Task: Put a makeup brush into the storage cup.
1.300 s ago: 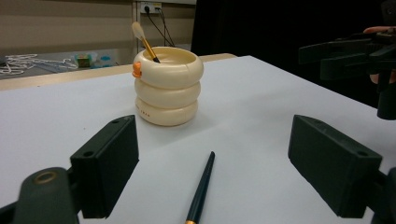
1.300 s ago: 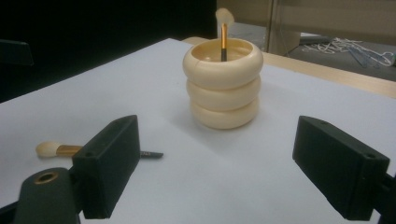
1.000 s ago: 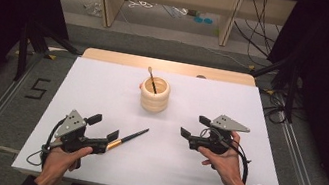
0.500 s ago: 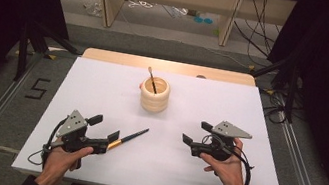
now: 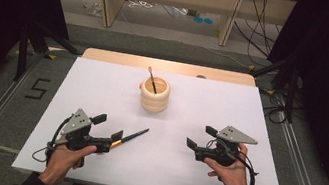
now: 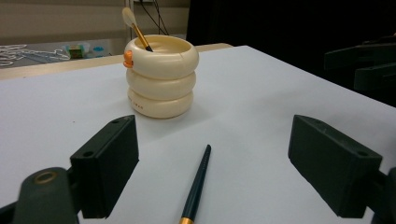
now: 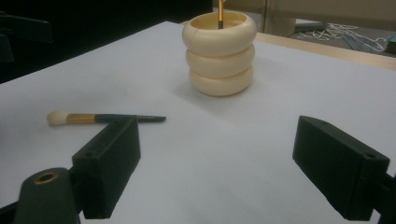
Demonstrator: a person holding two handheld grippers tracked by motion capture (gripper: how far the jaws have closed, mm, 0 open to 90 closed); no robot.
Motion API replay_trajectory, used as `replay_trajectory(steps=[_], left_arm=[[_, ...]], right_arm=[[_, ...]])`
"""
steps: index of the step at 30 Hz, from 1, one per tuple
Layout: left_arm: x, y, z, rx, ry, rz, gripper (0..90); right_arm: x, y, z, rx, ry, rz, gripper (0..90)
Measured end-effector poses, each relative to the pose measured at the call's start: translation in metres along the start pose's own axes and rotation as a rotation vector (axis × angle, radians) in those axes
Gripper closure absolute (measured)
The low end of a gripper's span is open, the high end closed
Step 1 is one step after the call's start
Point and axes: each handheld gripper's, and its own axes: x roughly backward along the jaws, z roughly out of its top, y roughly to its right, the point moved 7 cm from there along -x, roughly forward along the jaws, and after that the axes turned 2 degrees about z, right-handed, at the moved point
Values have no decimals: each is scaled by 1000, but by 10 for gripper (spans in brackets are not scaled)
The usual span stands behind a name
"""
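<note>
Dark-handled brush (image 6: 196, 186) with gold ferrule and pale tip lies flat between the left gripper's (image 6: 212, 175) wide jaws

The high view looks down from above; both gripper views skim low, sharing the cream holder (image 5: 155, 95).

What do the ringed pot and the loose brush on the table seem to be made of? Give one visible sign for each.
Ringed pot: probably glazed ceramic or moulded plastic; cream, smooth, with a soft sheen on its three stacked rings. Loose brush: dark handle, likely painted wood or plastic, with a gold band that looks like metal and a pale, soft-looking tuft of bristles. White table: matte, material unclear.
</note>
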Motion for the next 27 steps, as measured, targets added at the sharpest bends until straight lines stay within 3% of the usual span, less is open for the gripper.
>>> replay_trajectory(steps=[10, 17, 18, 20, 22, 27], left_arm=[[1, 0, -1, -1, -9, 0, 158], [-1, 0, -4, -11, -46, -10, 157], [-2, 1, -5, 4, -55, -6, 157], [-4, 0, -5, -43, -84, -9, 157], [-6, 0, -6, -34, -92, -8, 157], [-12, 1, -9, -82, -175, -39, 157]], right_arm=[[3, -5, -3, 1, -15, 9, 158], [5, -5, -4, 0, -9, 5, 158], [5, -5, -4, -2, -10, 1, 158], [5, -5, -4, -2, -15, 4, 158], [5, -6, -5, 2, -19, 7, 158], [5, -8, -5, 3, -14, 5, 158]])
